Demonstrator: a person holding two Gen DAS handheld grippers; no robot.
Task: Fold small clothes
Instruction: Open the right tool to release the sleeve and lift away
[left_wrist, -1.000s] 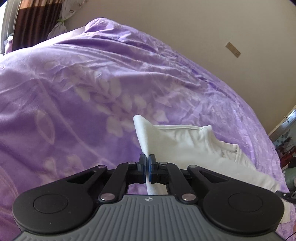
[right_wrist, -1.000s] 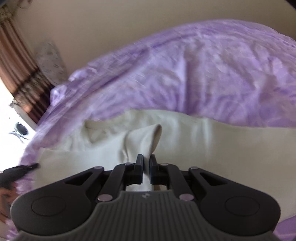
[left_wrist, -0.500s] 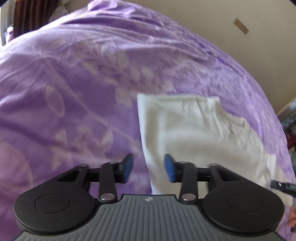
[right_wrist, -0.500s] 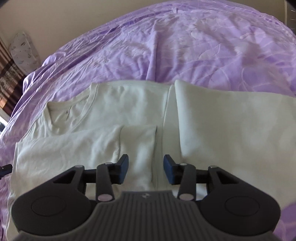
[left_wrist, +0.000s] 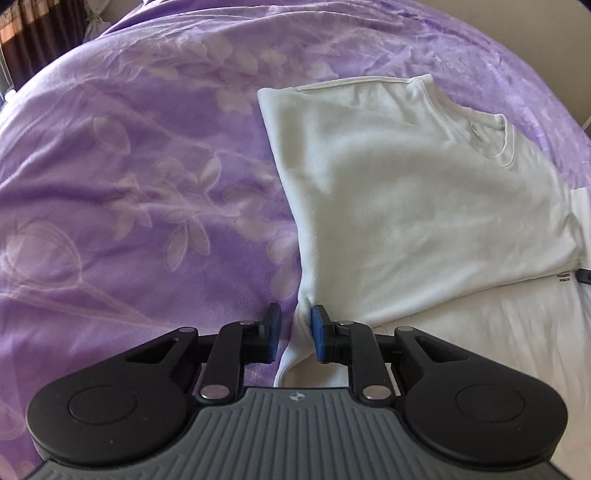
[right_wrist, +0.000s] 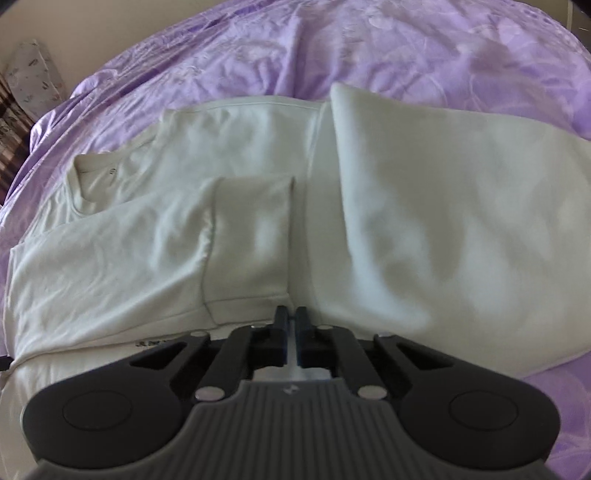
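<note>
A white T-shirt (left_wrist: 406, 206) lies partly folded on the purple bedspread, collar (left_wrist: 487, 140) at the far right in the left wrist view. My left gripper (left_wrist: 297, 326) straddles the shirt's near left edge; its jaws are closing, and a gap shows between the left pad (left_wrist: 273, 334) and the cloth. In the right wrist view the T-shirt (right_wrist: 147, 258) has a sleeve (right_wrist: 251, 236) folded inward and a side panel (right_wrist: 443, 221) folded over. My right gripper (right_wrist: 291, 326) sits low on the near edge, shut with a thin strip of white fabric between its pads.
The purple floral bedspread (left_wrist: 129, 184) spreads out to the left of the shirt and beyond it (right_wrist: 406, 48). A dark curtain (left_wrist: 22, 37) hangs at the far left. A patterned pillow (right_wrist: 33, 74) leans against the beige wall.
Both grippers let go of the lifted cloth and opened, leaving the folds lying flat. The left has shifted to the shirt's left edge and narrowed. The right has sunk and shut on the near edge.
</note>
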